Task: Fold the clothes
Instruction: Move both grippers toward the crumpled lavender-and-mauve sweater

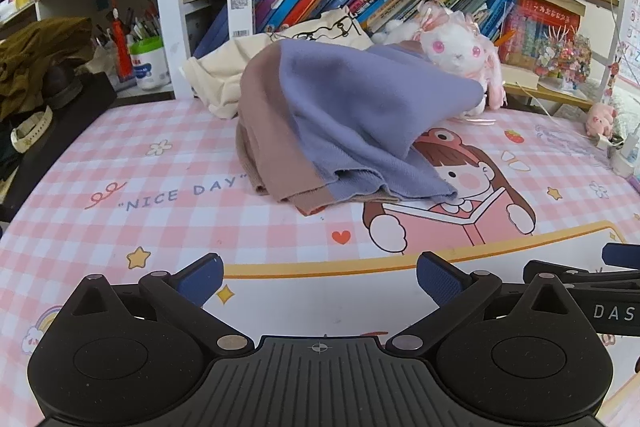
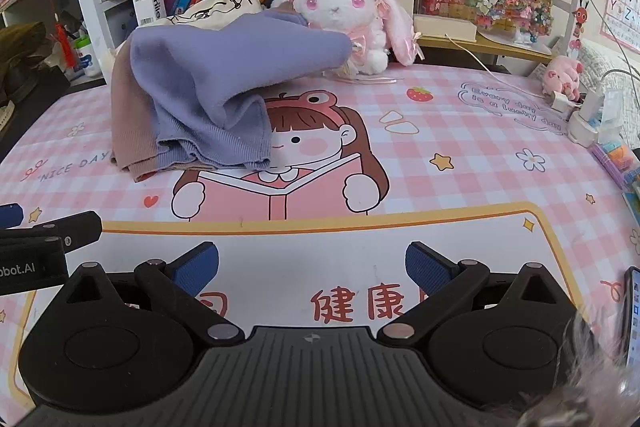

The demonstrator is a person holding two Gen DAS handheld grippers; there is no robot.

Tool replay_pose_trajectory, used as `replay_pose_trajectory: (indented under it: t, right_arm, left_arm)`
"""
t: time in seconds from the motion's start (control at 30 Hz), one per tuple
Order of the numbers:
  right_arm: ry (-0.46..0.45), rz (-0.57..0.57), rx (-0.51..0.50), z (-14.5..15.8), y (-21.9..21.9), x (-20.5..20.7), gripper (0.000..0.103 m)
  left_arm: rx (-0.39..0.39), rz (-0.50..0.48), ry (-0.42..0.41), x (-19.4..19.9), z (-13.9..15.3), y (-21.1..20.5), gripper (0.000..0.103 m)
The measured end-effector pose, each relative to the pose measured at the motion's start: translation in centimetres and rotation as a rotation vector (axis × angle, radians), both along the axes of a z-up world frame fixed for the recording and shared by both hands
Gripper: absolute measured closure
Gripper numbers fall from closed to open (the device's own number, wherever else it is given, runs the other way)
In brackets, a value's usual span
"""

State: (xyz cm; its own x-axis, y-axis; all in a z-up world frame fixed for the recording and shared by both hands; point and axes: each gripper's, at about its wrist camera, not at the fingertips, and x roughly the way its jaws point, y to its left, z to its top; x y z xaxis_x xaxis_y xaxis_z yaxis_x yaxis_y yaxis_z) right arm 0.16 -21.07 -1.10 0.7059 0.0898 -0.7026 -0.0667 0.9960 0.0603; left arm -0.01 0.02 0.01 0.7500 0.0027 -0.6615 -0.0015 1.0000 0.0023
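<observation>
Left view: my left claw (image 1: pixel 318 277) was spread wide w/ nothing in it, low over the mat (image 1: pixel 160 227). The garment (image 1: pixel 340 123), purple over brown, sat heaped at 12 o'clock, well apart, its top draped toward the bunny (image 1: pixel 460 53) at 1 o'clock. Right claw's tip showed at 3 o'clock.

Right view: my right claw (image 2: pixel 312 269) was also fully spread, empty. Heap at 11 o'clock; hem edges bunched on the mat.

Risks, my guess: grabbing only the purple layer would drag the brown askew; a pull could topple the bunny since cloth leaned on it.

Only the right view showed the plug + cable (image 2: pixel 576 107) at 2 o'clock and a phone (image 2: pixel 632 311) at 4; only the left showed the pen cup (image 1: pixel 150 61).
</observation>
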Motion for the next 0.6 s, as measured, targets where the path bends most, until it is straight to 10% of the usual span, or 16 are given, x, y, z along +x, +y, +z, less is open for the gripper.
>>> replay_pose_trajectory:
  t: [0.6]
  right_arm:
    - [0.013, 0.004, -0.001, -0.25, 0.18, 0.21, 0.002]
  left_arm:
    - [-0.016, -0.005, 0.024, 0.18, 0.09, 0.14, 0.000]
